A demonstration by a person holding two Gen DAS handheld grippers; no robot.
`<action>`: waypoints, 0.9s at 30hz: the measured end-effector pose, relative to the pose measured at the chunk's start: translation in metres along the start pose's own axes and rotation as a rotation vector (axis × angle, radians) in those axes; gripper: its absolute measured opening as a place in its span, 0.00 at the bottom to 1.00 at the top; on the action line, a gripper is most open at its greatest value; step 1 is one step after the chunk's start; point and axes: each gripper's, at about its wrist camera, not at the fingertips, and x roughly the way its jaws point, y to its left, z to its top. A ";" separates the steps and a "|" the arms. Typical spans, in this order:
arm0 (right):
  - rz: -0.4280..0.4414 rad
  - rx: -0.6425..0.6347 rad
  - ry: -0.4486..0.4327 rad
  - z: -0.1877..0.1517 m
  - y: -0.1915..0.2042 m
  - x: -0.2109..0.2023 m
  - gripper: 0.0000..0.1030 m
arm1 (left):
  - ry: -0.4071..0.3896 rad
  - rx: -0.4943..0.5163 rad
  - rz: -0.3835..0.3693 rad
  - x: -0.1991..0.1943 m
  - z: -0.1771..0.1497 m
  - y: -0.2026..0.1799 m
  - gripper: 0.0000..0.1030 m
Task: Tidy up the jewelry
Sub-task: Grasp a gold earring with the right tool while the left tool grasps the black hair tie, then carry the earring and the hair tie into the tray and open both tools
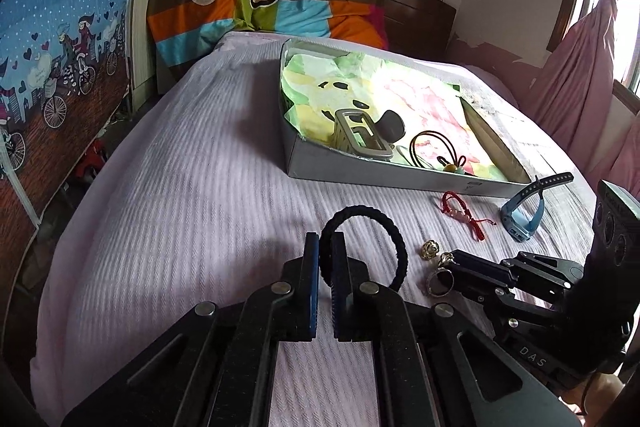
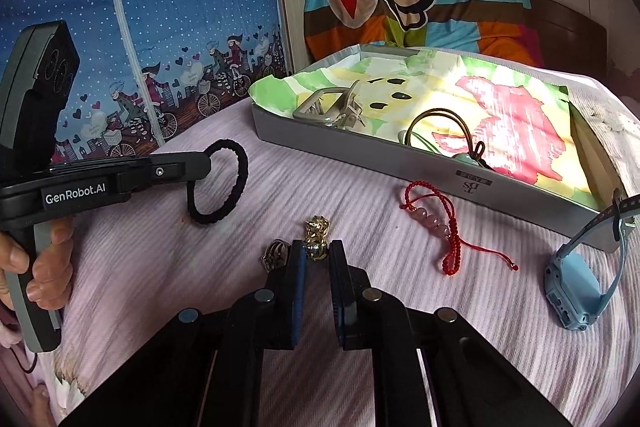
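Left claw (image 1: pixel 325 259) angled down, clamped on black hair tie (image 1: pixel 384 227); right claw (image 2: pixel 317 255) likewise on gold ring (image 2: pixel 316 251)

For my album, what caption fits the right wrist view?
Right gripper pinches a gold ring beside the jewelry box.

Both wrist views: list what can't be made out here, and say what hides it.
- Gold ring, right wrist view: its lower part sits between the right claw tips, so the contact is unclear.
- Silver ring: small, partly behind a claw finger.
- Black hair tie, left wrist view: its near arc is hidden behind the left claw.
- Box contents: the near wall cuts off the hair clip's base.
- Blue watch: face turned away.
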 end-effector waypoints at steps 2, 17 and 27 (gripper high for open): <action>-0.002 0.011 -0.014 0.001 -0.002 -0.005 0.11 | -0.015 0.018 0.013 -0.005 0.003 -0.006 0.03; -0.113 0.126 -0.190 0.031 -0.051 -0.042 0.11 | -0.139 0.027 0.043 -0.021 0.053 -0.050 0.03; -0.190 0.201 -0.217 0.049 -0.096 -0.023 0.11 | -0.114 0.013 0.103 0.028 0.092 -0.078 0.03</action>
